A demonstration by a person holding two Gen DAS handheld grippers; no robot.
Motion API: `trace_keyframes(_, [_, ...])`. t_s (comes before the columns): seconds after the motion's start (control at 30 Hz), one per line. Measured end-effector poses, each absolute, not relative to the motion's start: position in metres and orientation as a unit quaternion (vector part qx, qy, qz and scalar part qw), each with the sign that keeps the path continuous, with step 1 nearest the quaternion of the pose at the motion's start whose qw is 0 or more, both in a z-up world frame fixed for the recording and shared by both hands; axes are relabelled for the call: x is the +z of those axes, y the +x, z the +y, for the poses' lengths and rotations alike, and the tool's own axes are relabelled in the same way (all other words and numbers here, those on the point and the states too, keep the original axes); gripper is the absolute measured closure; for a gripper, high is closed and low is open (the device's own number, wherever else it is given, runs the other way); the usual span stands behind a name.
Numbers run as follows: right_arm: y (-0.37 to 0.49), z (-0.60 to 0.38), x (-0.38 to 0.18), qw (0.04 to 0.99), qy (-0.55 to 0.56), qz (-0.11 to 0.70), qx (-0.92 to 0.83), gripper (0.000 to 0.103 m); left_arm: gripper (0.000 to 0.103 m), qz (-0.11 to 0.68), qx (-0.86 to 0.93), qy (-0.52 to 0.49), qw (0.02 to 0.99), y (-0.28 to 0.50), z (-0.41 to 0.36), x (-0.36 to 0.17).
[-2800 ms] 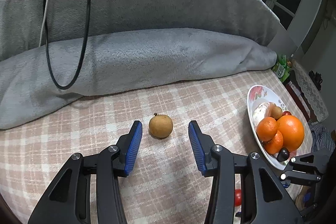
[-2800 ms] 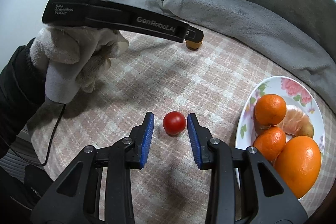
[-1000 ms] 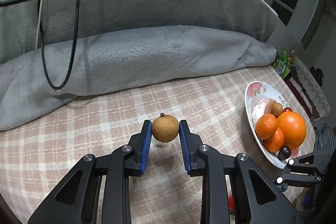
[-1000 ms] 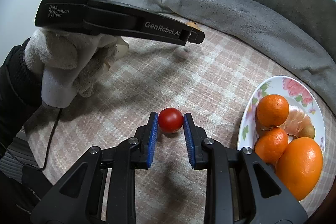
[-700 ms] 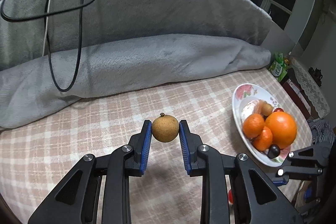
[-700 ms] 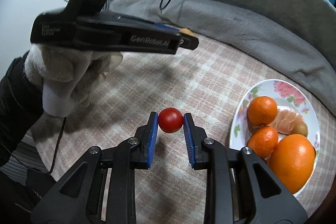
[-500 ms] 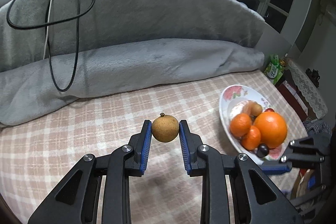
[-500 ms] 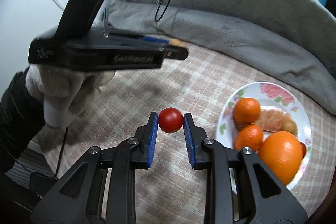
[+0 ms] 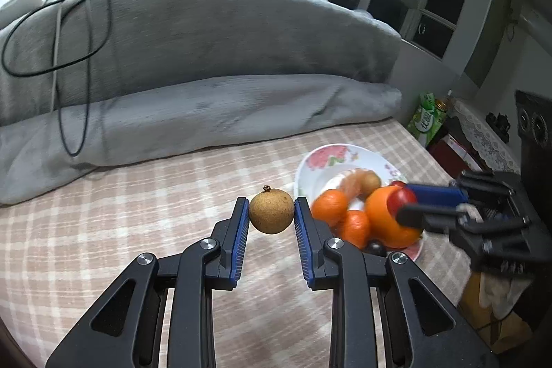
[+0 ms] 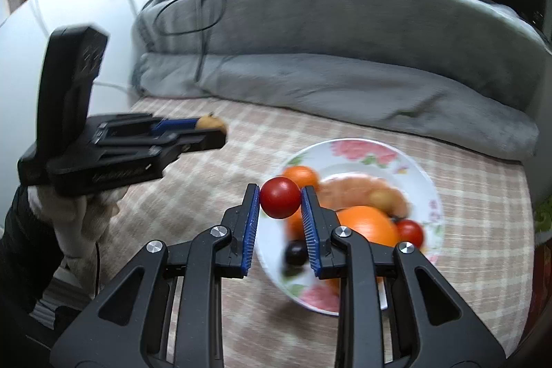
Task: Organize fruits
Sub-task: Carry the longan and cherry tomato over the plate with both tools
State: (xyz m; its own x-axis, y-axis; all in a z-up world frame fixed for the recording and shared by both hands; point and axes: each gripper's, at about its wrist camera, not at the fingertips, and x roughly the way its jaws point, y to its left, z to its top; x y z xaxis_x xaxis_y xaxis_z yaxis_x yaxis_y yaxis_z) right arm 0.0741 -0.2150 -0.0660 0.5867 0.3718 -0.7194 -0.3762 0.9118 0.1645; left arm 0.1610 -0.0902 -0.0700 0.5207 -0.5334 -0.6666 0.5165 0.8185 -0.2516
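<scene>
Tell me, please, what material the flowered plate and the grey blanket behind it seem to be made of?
The plate looks like glazed ceramic or porcelain, though melamine is possible: a smooth, glossy white surface with printed pink flowers. The blanket looks like soft fleece or plush fabric: a matte, fuzzy nap with rounded folds and no shine.

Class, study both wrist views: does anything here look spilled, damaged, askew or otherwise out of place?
Nothing stands out. The left gripper holds a brown fruit, the right gripper a cherry tomato, both in the air. The plate sits flat with its fruit piled inside; the blur hides fine detail.
</scene>
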Motion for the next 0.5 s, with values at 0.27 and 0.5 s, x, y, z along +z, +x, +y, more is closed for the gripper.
trace_keyframes(0.27, [0.087, -0.257, -0.065, 0.897, 0.009, 0.405, 0.178, 0.077, 0.078, 0.385, -0.317, 0.001, 0.867, 0.162, -0.119, -0.065])
trace_keyframes(0.5, [0.097, -0.276, -0.074, 0.894, 0.015, 0.417, 0.165, 0.077, 0.078, 0.389, -0.325, 0.014, 0.862, 0.169, -0.140, -0.066])
